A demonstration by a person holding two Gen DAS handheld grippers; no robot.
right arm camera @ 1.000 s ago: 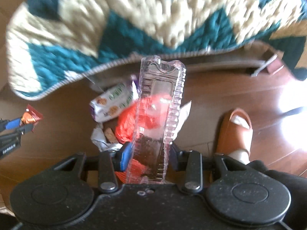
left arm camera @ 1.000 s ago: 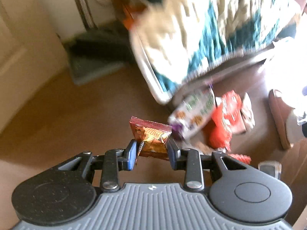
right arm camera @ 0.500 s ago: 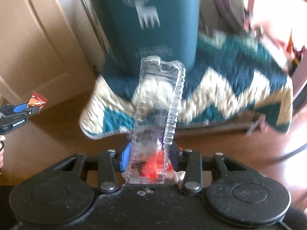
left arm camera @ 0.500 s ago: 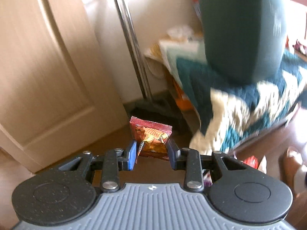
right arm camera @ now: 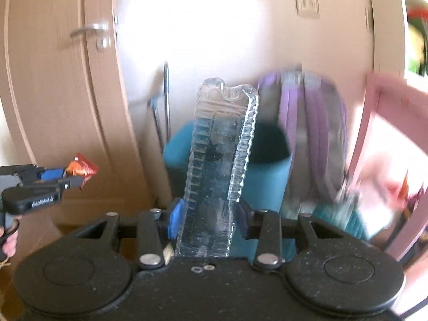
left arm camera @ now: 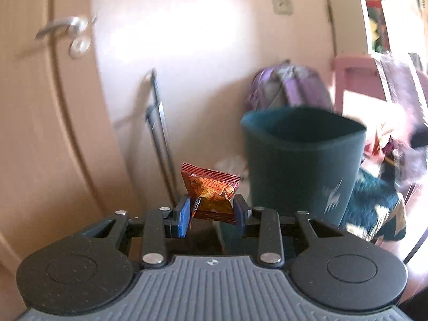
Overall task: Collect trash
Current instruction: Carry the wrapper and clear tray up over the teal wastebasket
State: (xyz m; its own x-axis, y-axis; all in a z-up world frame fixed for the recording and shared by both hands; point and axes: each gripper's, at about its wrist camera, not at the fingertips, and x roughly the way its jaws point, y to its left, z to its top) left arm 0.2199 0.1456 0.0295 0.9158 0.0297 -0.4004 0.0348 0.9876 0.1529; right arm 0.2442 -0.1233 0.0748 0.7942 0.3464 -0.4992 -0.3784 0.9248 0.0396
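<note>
Holding, left gripper [left arm camera: 212, 212]: one red-orange snack wrapper [left arm camera: 211, 191], pinched between the jaws, which stand closed onto its crumpled lower half while the crimped top edge rises free above them. Right gripper [right arm camera: 207, 220]: one clear ribbed plastic tray [right arm camera: 219, 165], clamped near its bottom end between narrowly set jaws, standing nearly upright with a slight lean to the right. Right wrist view alone shows both tools together, the left gripper [right arm camera: 71, 178] entering at the far left edge with the wrapper [right arm camera: 81, 168] at its tip, well apart from the tray; a bit of the person's hand [right arm camera: 8, 240] shows below it. Left wrist view alone shows the open mouth of the teal bin [left arm camera: 303, 160] unobstructed, to the right of and beyond the wrapper. In the right wrist view the tray stands in front of the bin [right arm camera: 267, 182] and hides its middle. Surroundings: wooden door [left arm camera: 40, 133] with metal handle [left arm camera: 62, 26] at left, pale wall [left arm camera: 200, 53], thin metal stand [left arm camera: 159, 139] against it, purple backpack [left arm camera: 289, 85] behind the bin, pink furniture frame [left arm camera: 353, 64] at right, teal patterned blanket [left arm camera: 374, 206] low right. Both views are motion-blurred away from the grippers.
</note>
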